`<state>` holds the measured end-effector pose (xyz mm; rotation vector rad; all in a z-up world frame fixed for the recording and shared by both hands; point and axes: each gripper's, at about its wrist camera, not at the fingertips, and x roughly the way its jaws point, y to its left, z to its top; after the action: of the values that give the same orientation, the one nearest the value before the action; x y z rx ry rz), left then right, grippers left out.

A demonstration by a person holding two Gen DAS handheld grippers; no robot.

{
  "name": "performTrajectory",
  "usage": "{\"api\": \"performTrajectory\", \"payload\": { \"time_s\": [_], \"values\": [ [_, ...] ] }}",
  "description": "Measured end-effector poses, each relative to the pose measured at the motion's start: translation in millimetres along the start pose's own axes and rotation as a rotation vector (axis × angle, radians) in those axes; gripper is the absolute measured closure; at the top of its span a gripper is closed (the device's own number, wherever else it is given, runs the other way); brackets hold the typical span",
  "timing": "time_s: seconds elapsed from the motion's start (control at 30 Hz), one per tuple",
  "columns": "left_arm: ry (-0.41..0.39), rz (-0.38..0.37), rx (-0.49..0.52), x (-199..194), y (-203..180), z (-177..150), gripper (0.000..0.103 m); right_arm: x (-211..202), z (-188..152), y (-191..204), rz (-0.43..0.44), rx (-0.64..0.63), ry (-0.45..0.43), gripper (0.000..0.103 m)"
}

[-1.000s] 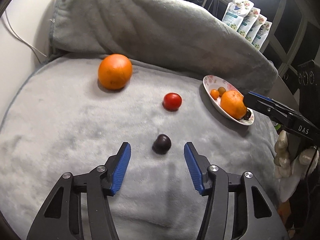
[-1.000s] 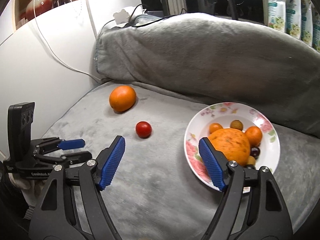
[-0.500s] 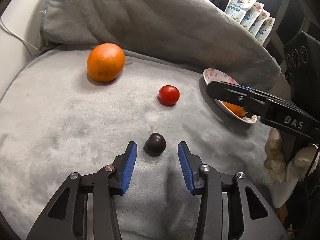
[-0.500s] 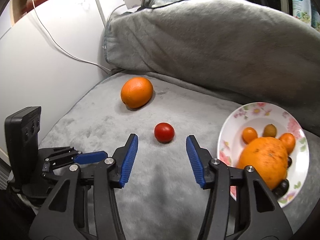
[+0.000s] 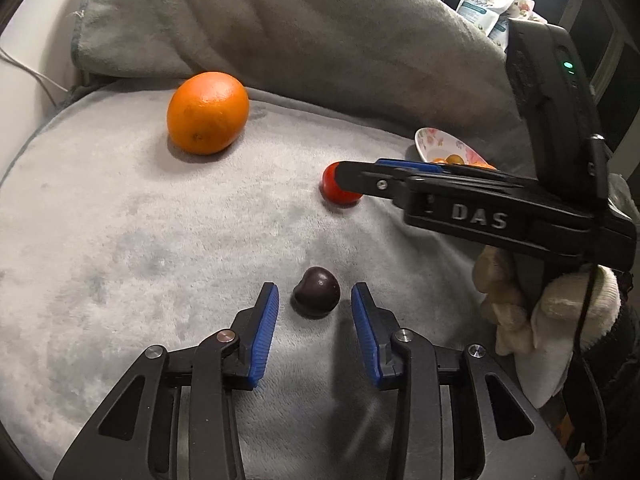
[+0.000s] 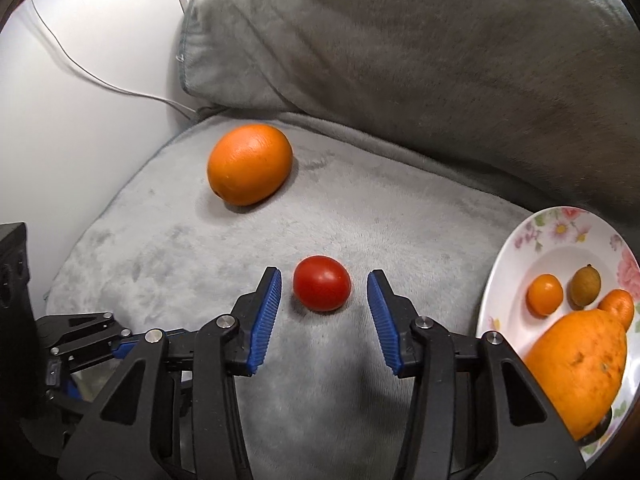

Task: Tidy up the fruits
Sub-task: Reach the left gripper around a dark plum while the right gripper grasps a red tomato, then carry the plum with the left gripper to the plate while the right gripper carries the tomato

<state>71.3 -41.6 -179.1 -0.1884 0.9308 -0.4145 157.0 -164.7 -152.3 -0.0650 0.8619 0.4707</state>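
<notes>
Left wrist view: the left gripper [image 5: 315,312] is closing around a small dark round plum [image 5: 317,291] on the grey plush blanket [image 5: 120,240]; its blue pads are not yet touching it.

Right wrist view: the right gripper [image 6: 324,300] is closing either side of a small red round tomato [image 6: 322,283], gaps remaining. A large orange [image 6: 250,163] is seen beyond, a flowered white plate [image 6: 560,232] of fruit alongside

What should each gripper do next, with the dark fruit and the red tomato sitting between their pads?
Probably finish closing both. The left gripper brackets the dark fruit and the right gripper brackets the red tomato; both sets of jaws are closing, but gaps still show beside each fruit, so neither is held. Once gripped, lift toward the floral plate.
</notes>
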Motion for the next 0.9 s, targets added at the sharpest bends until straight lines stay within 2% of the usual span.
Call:
{"api": "performTrajectory", "payload": {
  "time_s": [0.27,0.37,0.5,0.67,0.9],
  "values": [
    [0.008,0.009,0.011,10,-5,5,0.070,14,3,1,-0.002,-0.003,0.027,0.061],
    [0.008,0.015,0.014,15,-8,7,0.073,18,4,3,0.005,-0.008,0.036,0.068],
    [0.005,0.019,0.011,15,-8,7,0.078,18,5,6,-0.002,-0.016,0.030,0.068],
    [0.005,0.015,0.011,11,-5,6,0.081,10,4,3,-0.004,-0.005,0.007,0.068],
    [-0.002,0.002,0.011,3,-7,6,0.081,-23,1,-8,-0.008,0.007,-0.053,0.068]
  ]
}}
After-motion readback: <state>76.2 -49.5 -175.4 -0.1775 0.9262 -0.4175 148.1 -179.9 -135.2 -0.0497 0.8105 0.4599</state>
